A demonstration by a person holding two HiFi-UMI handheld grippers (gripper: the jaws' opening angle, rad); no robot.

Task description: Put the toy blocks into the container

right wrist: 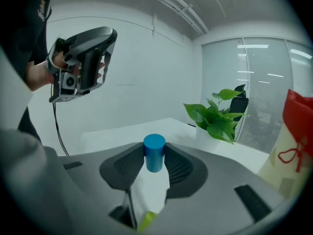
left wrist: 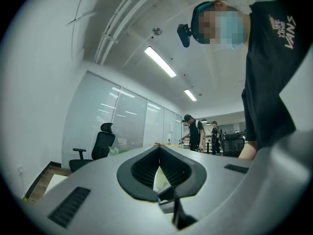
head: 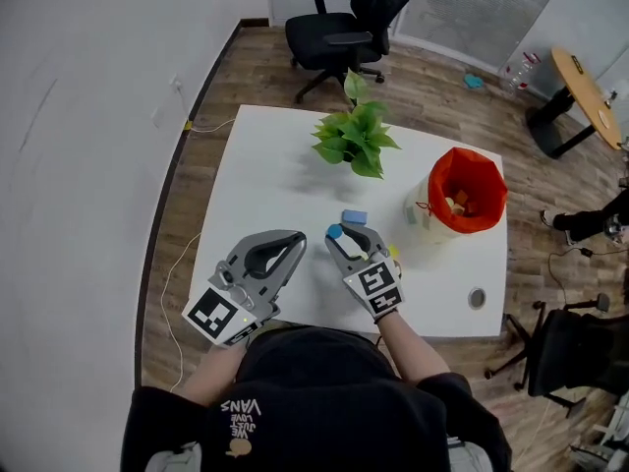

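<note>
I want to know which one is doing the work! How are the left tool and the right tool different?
The right tool pinches a blue round block; the left tool is shut on nothing. The right tool is nearer the red container; the left tool is farther from it. Both are grey and are held over the white table.

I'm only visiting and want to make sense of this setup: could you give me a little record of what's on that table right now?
setting: white table in an office
right gripper: shut on a blue cylinder, gripped by its sides
left gripper: shut, nothing in it
container: red-lined, at the table's right side, some blocks already inside
still to collect: light blue block lying just beyond the right gripper
also there: potted plant at the far edge
</note>
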